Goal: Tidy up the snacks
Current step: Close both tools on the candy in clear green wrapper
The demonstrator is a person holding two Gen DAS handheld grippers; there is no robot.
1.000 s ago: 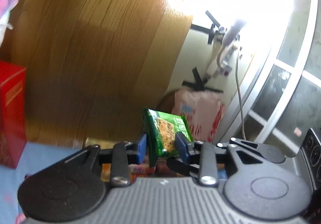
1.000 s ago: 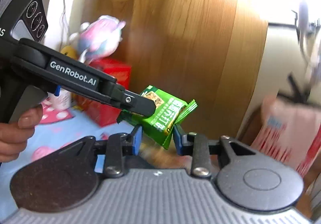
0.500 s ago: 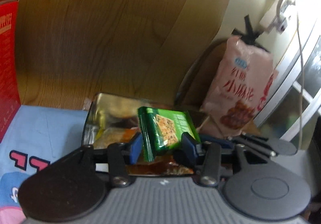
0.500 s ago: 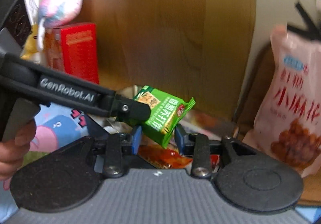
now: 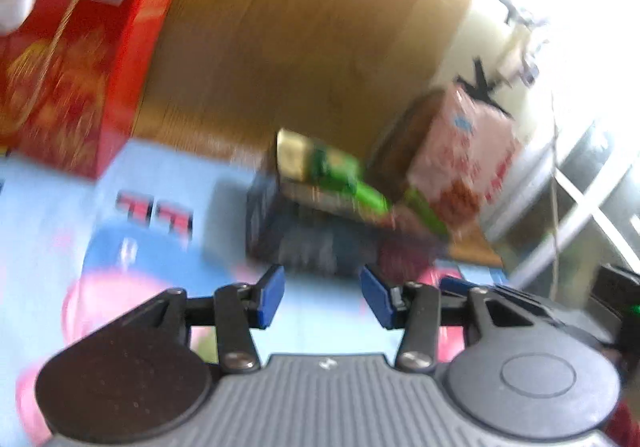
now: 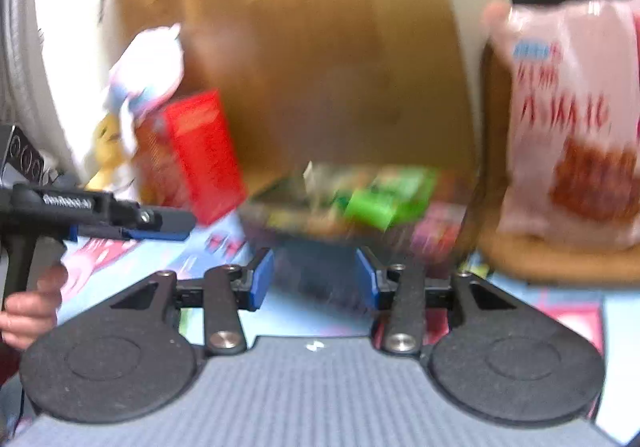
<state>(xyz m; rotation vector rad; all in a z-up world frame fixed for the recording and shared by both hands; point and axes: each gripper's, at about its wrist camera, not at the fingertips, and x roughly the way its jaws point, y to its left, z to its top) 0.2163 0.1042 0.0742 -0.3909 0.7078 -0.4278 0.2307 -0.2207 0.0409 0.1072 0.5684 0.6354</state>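
Observation:
The green snack packet point(image 5: 348, 183) point(image 6: 392, 195) lies blurred on top of other snacks in a dark open tin point(image 5: 280, 231) point(image 6: 260, 219) on the blue cloth. My left gripper point(image 5: 322, 287) hangs short of the tin, open, with only cloth showing between its blue pads. My right gripper point(image 6: 314, 275) is also open and holds nothing, just in front of the tin. In the right wrist view the left gripper point(image 6: 180, 227) reaches in from the left, held by a hand point(image 6: 28, 311), its tips left of the tin.
A red box point(image 5: 72, 67) point(image 6: 196, 155) stands at the back left with a plush toy point(image 6: 148, 71) above it. A tall pink snack bag point(image 5: 464, 155) point(image 6: 572, 127) stands right of the tin. A wooden board point(image 6: 320, 47) closes the back.
Both grippers held the green packet above the tin; both have let go and pulled back lower. The packet now lies in the tin.

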